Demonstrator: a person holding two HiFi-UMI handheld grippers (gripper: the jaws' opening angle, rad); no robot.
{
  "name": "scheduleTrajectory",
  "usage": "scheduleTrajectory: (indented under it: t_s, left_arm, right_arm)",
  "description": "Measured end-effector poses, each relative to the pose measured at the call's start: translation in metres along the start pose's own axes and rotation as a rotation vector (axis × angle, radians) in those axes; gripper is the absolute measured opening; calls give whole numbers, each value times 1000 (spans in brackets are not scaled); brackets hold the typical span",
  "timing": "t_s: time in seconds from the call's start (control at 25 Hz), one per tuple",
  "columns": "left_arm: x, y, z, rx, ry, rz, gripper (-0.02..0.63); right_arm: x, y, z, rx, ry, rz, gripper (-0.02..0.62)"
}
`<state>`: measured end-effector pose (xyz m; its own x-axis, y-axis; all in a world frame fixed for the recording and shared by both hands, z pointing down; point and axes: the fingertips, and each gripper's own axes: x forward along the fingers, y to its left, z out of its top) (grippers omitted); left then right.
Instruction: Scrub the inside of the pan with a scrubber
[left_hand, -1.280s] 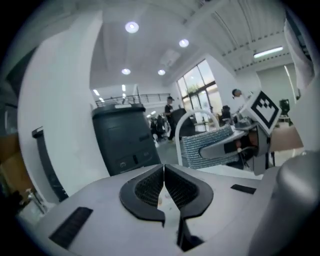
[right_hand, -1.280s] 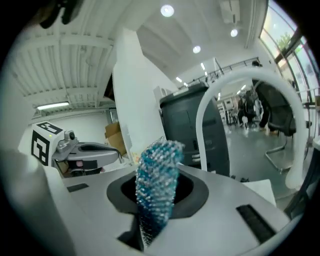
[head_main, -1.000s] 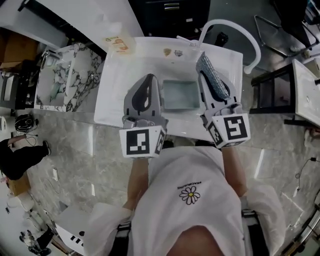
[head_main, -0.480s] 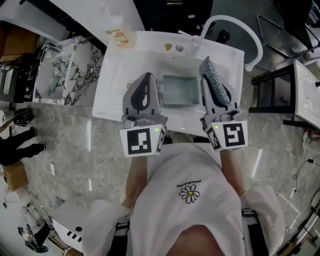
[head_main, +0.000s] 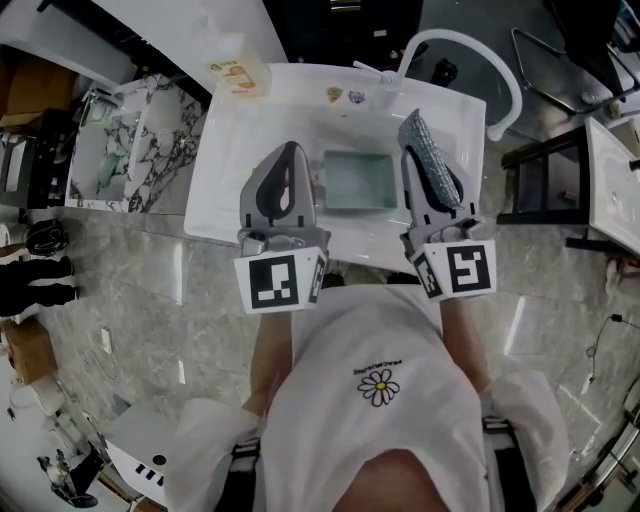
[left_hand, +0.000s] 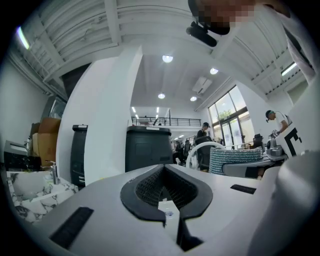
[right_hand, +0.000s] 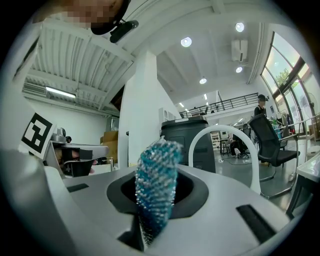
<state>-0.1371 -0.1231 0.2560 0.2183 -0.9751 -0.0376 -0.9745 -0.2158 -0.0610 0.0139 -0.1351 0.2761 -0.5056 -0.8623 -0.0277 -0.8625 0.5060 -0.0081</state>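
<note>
**Pan waits untouched in the sink; scrubber gripped, other gripper empty**

**Head view.** The pan (head_main: 360, 180), a shallow rectangular tray, sits on the floor of the white sink (head_main: 235, 150), between the two grippers and below them. The left gripper (head_main: 289, 152) hangs over the pan's left side and the right gripper (head_main: 418, 150) over its right side, with the scrubber (head_main: 430, 160) standing out past its jaw tips. Neither touches the pan, so by my reading the scrubbing has not begun. The arched white faucet (head_main: 470, 48) rises close behind the right gripper.

Risks from here, as I judge them:
- The pan lies loose in the basin with nothing steadying it, so a firm stroke could push it across the sink.
- The scrubber is pinched by one part only. Pressed down hard, its free length may fold or work out of the grip.
- A wide swing on the right could knock the faucet.

**Left gripper view.** The jaws of the left gripper (left_hand: 164, 170) are brought fully together, the dark pads meeting, and nothing is between them. The scrubber (left_hand: 235, 160) shows off to the right. The pan is not in this view.

**Right gripper view.** The right gripper (right_hand: 159, 176) is clamped on the scrubber (right_hand: 156, 185), a teal, silvery mesh pad standing up from between the pads, which press its lower part. The faucet (right_hand: 225, 134) arches just beyond. The pan lies out of sight below.
</note>
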Motion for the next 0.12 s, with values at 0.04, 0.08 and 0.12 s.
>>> scheduleTrajectory:
  t_s: [0.04,0.08,0.12]
  left_arm:
    - [0,-1,0,1,-1,-2,17]
    - [0,-1,0,4,-2,-2,15]
    - [0,-2,0,7,-2,-3,15]
  right_arm:
    - [0,0,0,0,1,3,57]
    - [-1,1,-1,0,3,5,57]
    - [-1,1,-1,1,5,7,57]
